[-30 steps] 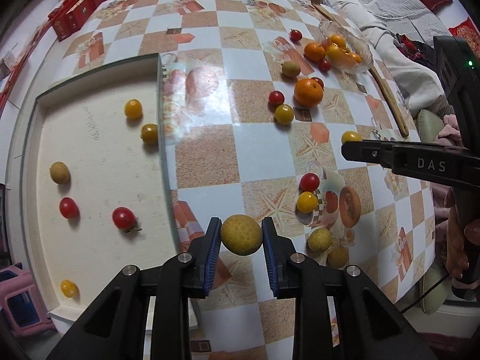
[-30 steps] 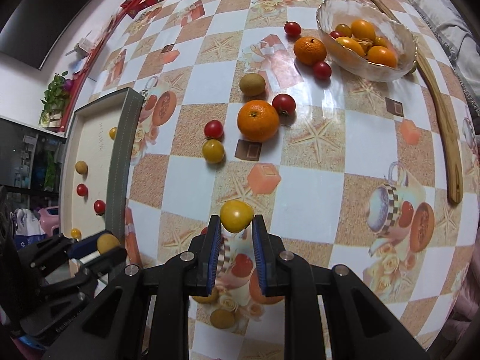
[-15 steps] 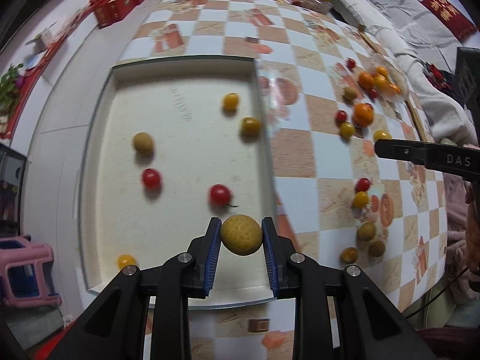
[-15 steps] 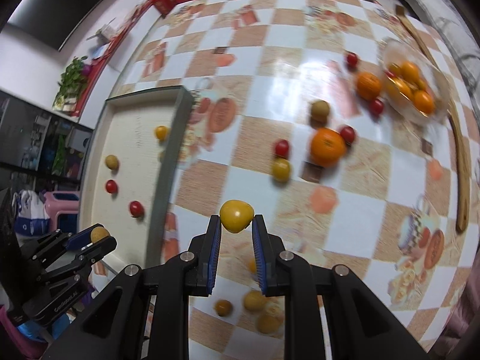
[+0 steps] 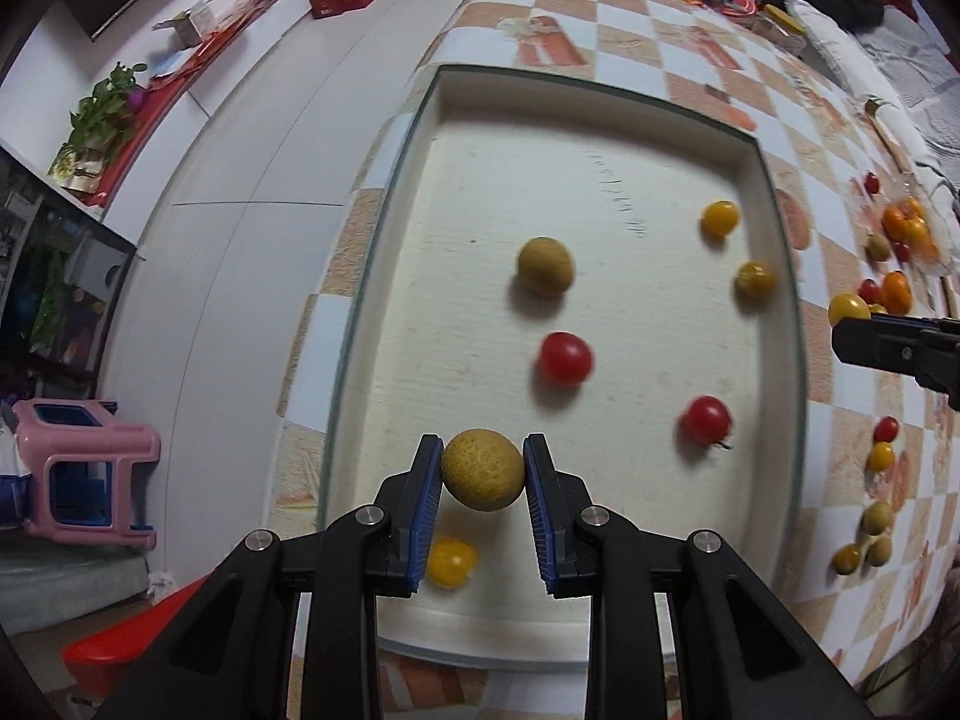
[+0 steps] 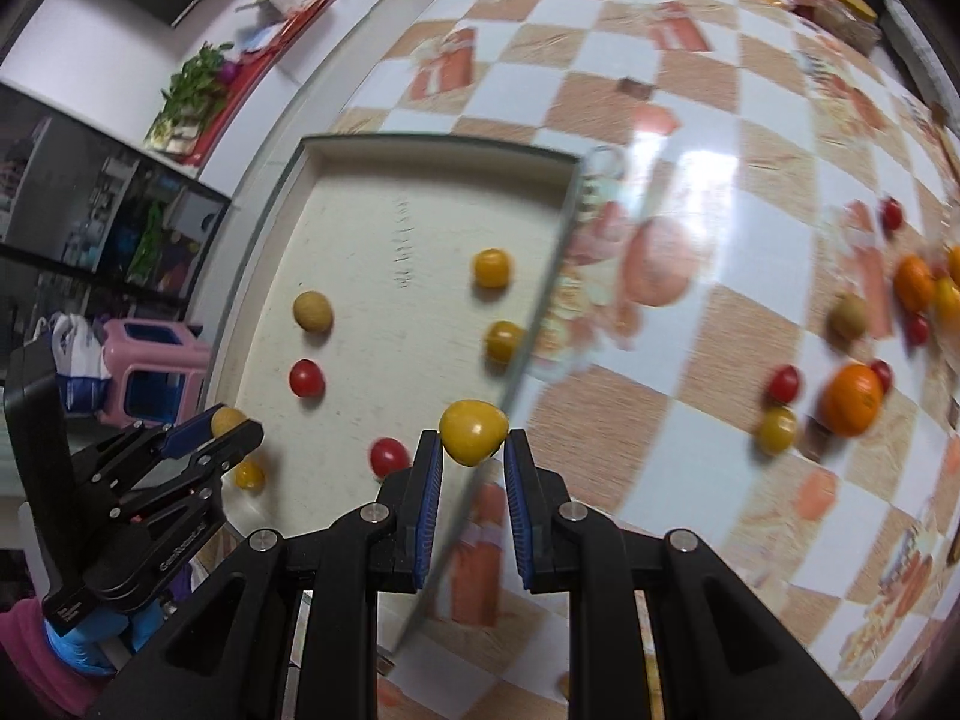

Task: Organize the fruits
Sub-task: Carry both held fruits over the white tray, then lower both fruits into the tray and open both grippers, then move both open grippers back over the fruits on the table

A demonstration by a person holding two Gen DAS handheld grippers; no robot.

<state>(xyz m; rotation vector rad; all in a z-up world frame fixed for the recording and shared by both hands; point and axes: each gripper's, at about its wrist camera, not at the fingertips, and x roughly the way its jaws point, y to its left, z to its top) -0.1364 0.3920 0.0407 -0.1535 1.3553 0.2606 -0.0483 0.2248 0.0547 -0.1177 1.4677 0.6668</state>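
Left gripper (image 5: 483, 474) clenched on rough tan round fruit (image 5: 482, 468), hanging above near end of shallow cream rectangular tray (image 5: 600, 96), likely for drop. Right gripper (image 6: 473, 450) clamps smooth yellow tomato (image 6: 473, 431) over tray's glass edge, likely same destination.

Tan fruit (image 5: 482, 476) held, yellow tomato (image 6: 473, 431) held

Checkered tabletop (image 6: 690, 438) carried a cream tray (image 5: 600, 120) beneath the left fingers (image 5: 427, 480); loose tomatoes (image 6: 777, 429) and an orange (image 6: 852, 399) lay right of the right fingers (image 6: 517, 510).
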